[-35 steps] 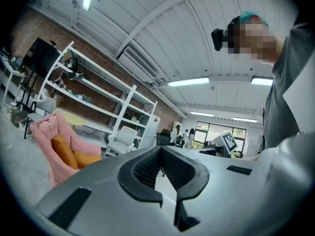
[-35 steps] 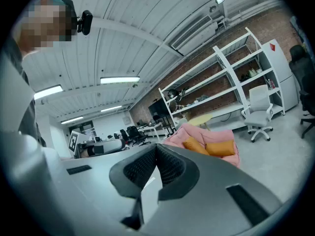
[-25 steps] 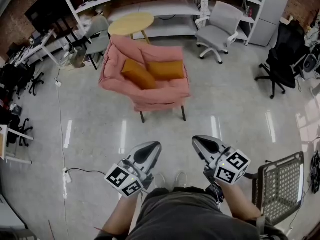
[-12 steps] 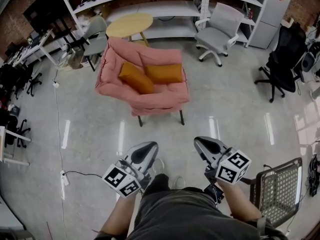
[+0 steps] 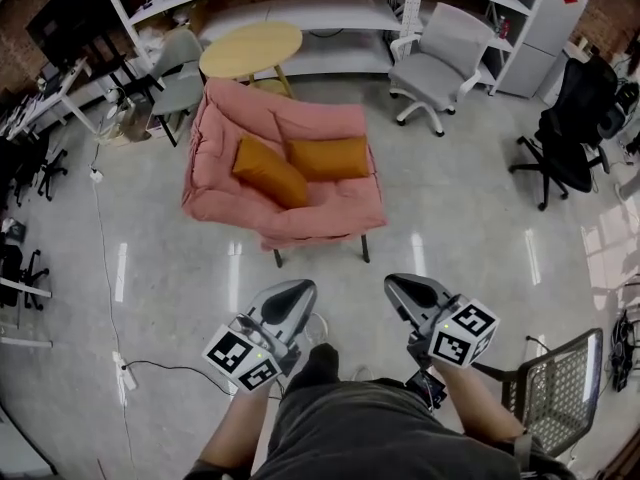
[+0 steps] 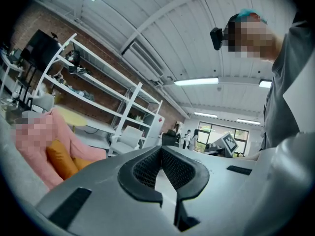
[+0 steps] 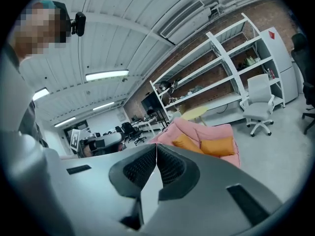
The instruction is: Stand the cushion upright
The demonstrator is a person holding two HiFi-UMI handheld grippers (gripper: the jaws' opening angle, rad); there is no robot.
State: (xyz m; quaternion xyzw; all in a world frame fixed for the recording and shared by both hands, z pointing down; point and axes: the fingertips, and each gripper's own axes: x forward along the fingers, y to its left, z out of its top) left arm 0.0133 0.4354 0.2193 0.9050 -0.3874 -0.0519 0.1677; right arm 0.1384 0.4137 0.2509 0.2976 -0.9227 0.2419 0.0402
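A pink armchair stands on the shiny floor ahead of me. Two orange cushions rest on its seat: the left cushion lies slanted, the right cushion leans along the backrest. Both show small in the right gripper view, left cushion and right cushion. One orange cushion shows in the left gripper view. My left gripper and right gripper are held side by side, well short of the chair. Both are shut with nothing between the jaws.
Behind the armchair are a round yellow table, a grey office chair and white shelves. A black office chair stands at right, a mesh chair close at lower right. A power strip and cable lie on the floor at left.
The armchair and its cushions have come closer and shifted slightly left in the head view as I walk forward. Both grippers stay shut and keep their pose.
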